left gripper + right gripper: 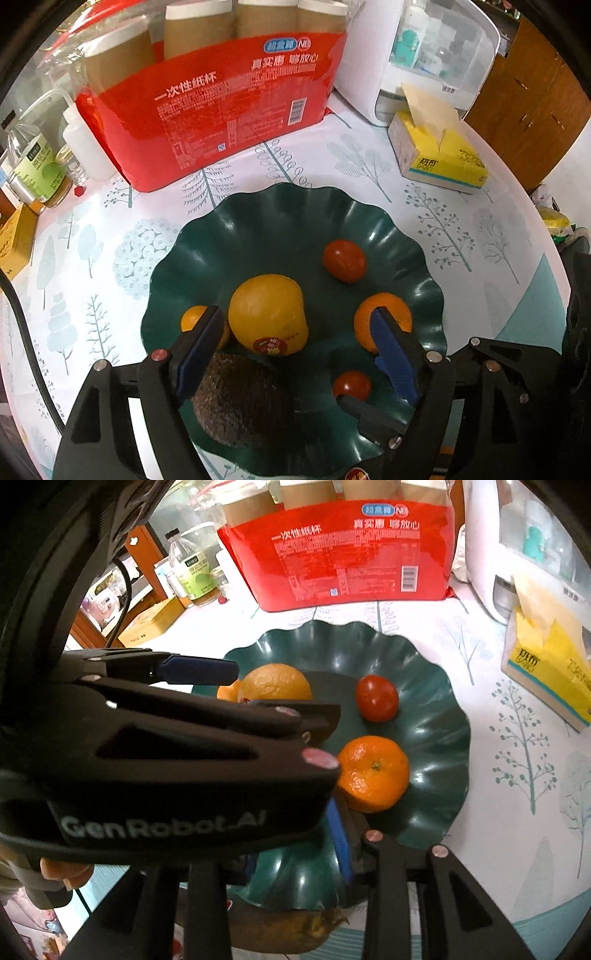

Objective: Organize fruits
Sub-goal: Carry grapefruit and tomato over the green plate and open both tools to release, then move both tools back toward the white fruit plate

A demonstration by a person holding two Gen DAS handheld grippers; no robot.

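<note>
A dark green wavy plate (pixel 258 229) holds a big yellow citrus (pixel 267 314), two mandarins (pixel 382 319) (pixel 195 319), two red tomatoes (pixel 344 260) (pixel 351 384) and a dark rough avocado (pixel 240 398). My left gripper (pixel 299 354) is open over the plate, its blue pads (pixel 197 354) either side of the citrus, holding nothing. In the right wrist view the plate (pixel 436 716), a mandarin (pixel 373 773) and a tomato (pixel 376 698) show. The left gripper's body (pixel 166 760) crosses in front. My right gripper (pixel 295 853) is mostly hidden; one blue pad (pixel 340 842) shows.
A red pack of paper cups (pixel 229 118) stands behind the plate. A yellow tissue box (pixel 439 147) is at the right, a white appliance (pixel 417 55) behind it. Bottles (pixel 33 162) stand at the left. A brownish fruit (pixel 295 926) lies at the plate's near edge.
</note>
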